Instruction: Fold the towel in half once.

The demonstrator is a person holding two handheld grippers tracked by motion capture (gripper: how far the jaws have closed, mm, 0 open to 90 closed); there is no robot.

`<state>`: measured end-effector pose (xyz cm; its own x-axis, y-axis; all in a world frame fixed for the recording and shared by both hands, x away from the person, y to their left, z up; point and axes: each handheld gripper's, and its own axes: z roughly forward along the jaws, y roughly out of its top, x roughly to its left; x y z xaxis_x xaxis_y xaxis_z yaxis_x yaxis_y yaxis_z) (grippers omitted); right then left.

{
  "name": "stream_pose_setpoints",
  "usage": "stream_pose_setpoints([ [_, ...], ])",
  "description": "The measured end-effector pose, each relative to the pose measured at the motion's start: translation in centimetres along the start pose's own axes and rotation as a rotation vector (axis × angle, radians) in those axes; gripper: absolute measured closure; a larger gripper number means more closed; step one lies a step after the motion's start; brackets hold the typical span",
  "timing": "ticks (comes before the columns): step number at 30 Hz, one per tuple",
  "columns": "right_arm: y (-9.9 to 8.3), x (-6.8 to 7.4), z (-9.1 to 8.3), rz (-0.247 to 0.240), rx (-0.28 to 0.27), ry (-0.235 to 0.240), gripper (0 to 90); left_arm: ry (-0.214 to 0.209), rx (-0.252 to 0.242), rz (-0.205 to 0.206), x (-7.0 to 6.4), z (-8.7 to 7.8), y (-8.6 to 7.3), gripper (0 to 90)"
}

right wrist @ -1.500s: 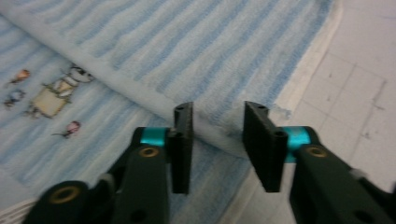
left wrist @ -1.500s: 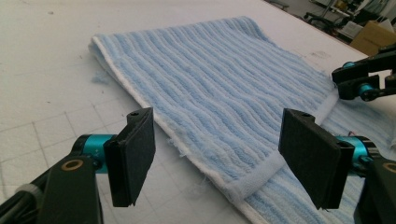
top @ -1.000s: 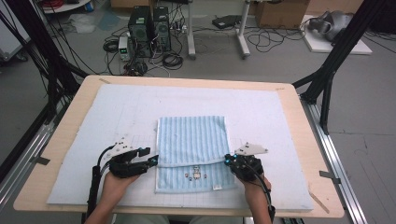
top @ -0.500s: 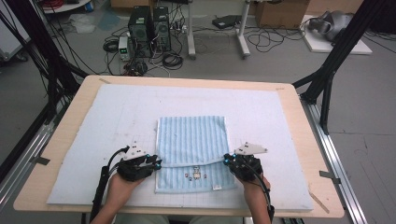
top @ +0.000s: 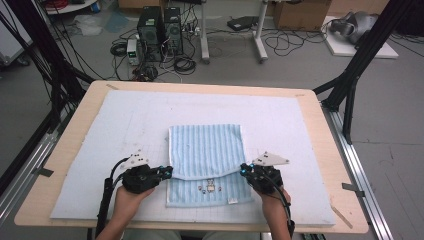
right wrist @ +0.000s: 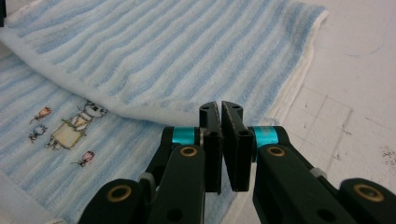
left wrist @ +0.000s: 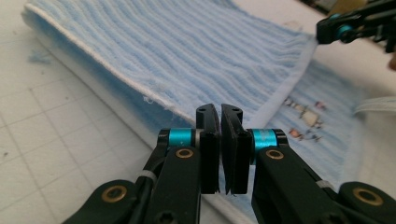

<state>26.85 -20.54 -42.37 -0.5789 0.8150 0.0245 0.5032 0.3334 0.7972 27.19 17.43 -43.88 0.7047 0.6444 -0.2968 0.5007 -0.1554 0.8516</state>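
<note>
We note the tabletop (top: 320, 125) with its pale mat (top: 125, 130) spread over it; at the near middle lies the blue striped towel (top: 205, 145), already folded once, its top layer ending short of the near hem so that a strip with a small embroidered motif (top: 210, 187) stays bare.

Change since half a second ago: the left tongs (top: 167, 172) have slid in from off the towel's left side and now sit at the left end of the fold edge. The right tongs (top: 243, 170) stay put at the right end.

In both gripper views the jaws stand nearly together, a thin slit between them; we cannot tell whether cloth is pinched.

Judgement: both ends of the edge are now covered, so a two-handed lift for the next fold looks ready.
</note>
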Motion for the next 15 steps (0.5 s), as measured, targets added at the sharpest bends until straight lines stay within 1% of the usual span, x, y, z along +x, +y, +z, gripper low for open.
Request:
stream_pose_setpoints([
  [4, -0.1, 0.2, -0.9, -0.007, -0.013, -0.003, 86.8, -0.030, -0.011, -0.018, -0.4, -0.5, 0.1, 85.8],
  [5, -0.2, 0.2, -1.1, -0.006, -0.017, -0.002, 86.8, -0.035, -0.012, -0.014, -0.5, -0.7, 0.1, 85.8],
  [9, -0.4, 0.4, -2.2, -0.012, -0.030, -0.008, 86.8, -0.057, -0.028, -0.024, -1.1, -1.4, 0.0, 85.8],
  [11, -0.5, 0.5, -2.7, -0.015, -0.031, -0.008, 86.8, -0.066, -0.030, -0.023, -1.3, -1.8, -0.1, 85.8],
  [13, -0.6, 0.8, -3.3, -0.029, -0.035, -0.005, 86.8, -0.068, -0.036, -0.018, -1.6, -2.1, -0.2, 85.8],
  [15, -0.8, 1.0, -3.7, -0.038, -0.036, -0.002, 86.8, -0.078, -0.045, -0.014, -1.8, -2.5, -0.3, 85.8],
])
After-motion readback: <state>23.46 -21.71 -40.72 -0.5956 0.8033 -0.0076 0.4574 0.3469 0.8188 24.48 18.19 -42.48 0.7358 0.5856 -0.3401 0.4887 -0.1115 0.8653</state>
